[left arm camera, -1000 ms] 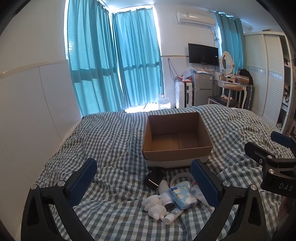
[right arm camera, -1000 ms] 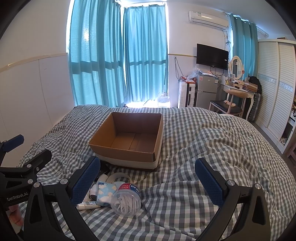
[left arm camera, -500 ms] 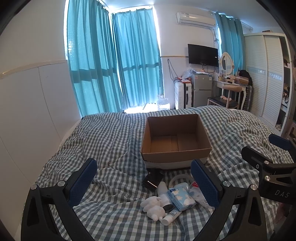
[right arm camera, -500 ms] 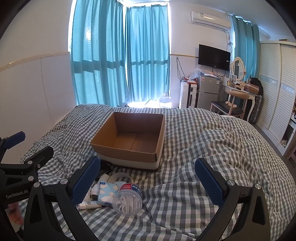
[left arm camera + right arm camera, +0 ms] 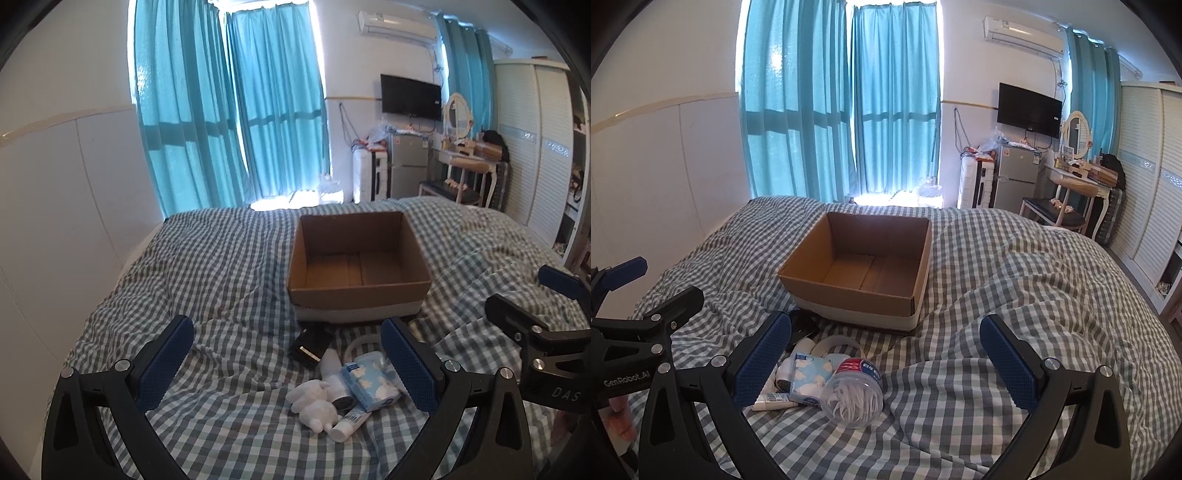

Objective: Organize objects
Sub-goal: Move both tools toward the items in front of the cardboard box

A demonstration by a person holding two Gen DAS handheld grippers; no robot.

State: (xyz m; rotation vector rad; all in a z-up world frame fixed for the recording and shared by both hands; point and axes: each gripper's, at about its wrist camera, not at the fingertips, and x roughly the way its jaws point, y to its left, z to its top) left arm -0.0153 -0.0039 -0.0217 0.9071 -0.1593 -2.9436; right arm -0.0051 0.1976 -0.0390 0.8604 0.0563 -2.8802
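An empty open cardboard box (image 5: 358,266) (image 5: 864,269) sits on the checked bed. In front of it lies a small pile: a black case (image 5: 309,347), a white plush toy (image 5: 314,404), a blue tissue pack (image 5: 369,384) (image 5: 809,380), a small white tube (image 5: 347,424) (image 5: 772,400), and a clear jar of cotton swabs (image 5: 855,395). My left gripper (image 5: 288,365) is open and empty, held just above and before the pile. My right gripper (image 5: 886,363) is open and empty, with the jar near its left finger. Each gripper shows at the edge of the other's view.
The checked duvet (image 5: 1015,295) is rumpled with folds. A white wall panel (image 5: 55,221) runs along the left. Blue curtains (image 5: 849,110), a small fridge (image 5: 1015,177), a dressing table with chair (image 5: 1067,199) and a wardrobe (image 5: 1148,184) stand beyond the bed.
Both views have shifted slightly; the box and pile sit a little lower and nearer in the frames. Both grippers stay open and empty.
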